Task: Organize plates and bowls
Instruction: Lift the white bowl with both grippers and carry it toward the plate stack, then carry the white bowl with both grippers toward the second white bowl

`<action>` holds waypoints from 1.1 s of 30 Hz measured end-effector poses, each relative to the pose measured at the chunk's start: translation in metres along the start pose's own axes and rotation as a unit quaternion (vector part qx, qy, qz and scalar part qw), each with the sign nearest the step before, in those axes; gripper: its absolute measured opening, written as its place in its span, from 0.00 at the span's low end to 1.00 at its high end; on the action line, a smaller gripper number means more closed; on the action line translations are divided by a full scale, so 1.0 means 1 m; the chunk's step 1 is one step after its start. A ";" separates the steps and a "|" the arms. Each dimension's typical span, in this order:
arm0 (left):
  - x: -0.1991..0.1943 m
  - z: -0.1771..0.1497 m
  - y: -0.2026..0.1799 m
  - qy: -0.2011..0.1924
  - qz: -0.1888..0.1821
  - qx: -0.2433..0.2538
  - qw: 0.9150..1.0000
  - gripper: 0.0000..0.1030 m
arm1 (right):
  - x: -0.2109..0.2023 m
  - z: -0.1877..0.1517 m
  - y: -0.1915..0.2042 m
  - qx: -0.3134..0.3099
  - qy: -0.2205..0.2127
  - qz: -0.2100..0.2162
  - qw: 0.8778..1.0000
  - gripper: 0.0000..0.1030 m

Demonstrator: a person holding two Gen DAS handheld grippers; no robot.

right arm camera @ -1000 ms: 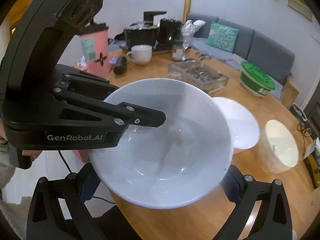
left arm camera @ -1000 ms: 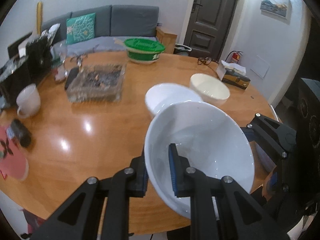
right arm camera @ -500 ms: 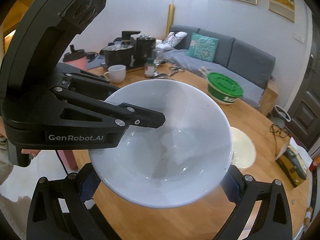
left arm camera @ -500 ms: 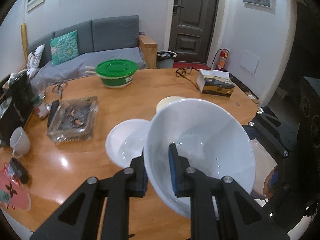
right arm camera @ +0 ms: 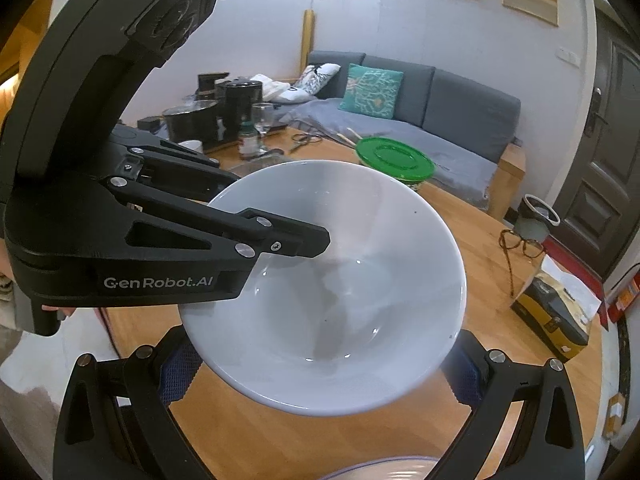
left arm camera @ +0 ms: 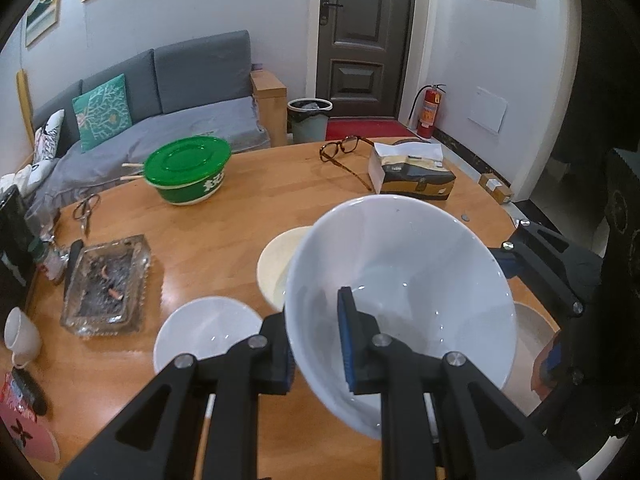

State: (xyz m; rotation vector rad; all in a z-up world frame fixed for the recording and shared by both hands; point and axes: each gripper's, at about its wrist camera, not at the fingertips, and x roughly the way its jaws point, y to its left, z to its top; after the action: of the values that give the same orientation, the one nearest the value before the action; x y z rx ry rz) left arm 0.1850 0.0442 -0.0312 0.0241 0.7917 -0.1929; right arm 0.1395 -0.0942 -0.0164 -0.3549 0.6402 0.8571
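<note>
Big white bowl [left arm camera: 404, 300] is up off the round wooden worktop [left arm camera: 224, 232], tilted, mouth toward the left cam. Left tongs [left arm camera: 316, 344] are clamped on its near rim at 6 o'clock: one blue-padded finger inside the bowl, the other outside against the wall. Right tongs [right arm camera: 320, 356] straddle the same bowl [right arm camera: 340, 276] from below, pads spread wide at abt 7 and 5 o'clock in right cam; pads sit right at the bowl's outer wall, but can't tell if they press or just flank it.

On the worktop, left cam: a smaller white bowl [left arm camera: 206, 332] at 9 o'clock of the held bowl, just beside the left tongs. A cream bowl [left arm camera: 276, 268] at 10 o'clock, partly hidden behind the held bowl's rim. Glass ashtray [left arm camera: 106, 284] w/ butts farther out at 9. Green-lidded bowl [left arm camera: 186, 174] w/ chopsticks at 11, well apart. Glasses [left arm camera: 344, 148] and tissue box [left arm camera: 412, 172] at 12. White mug [left arm camera: 20, 336] at the far left edge.
</note>
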 end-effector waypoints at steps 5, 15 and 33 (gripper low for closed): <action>0.020 0.012 0.000 0.006 0.002 -0.002 1.000 0.15 | 0.011 0.004 -0.020 -0.001 0.006 -0.003 1.000 0.96; 0.051 0.027 0.010 0.018 0.012 -0.014 1.000 0.15 | 0.038 0.012 -0.042 -0.002 0.014 0.003 1.000 0.96; 0.109 0.034 0.039 0.057 0.013 -0.032 0.998 0.15 | 0.094 0.016 -0.065 0.000 0.047 0.016 0.999 0.96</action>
State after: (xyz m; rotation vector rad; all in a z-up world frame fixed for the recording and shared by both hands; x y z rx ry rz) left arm 0.2907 0.0614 -0.0868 -0.0154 0.9111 -0.1425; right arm 0.2424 -0.0713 -0.0630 -0.3879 0.7340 0.8754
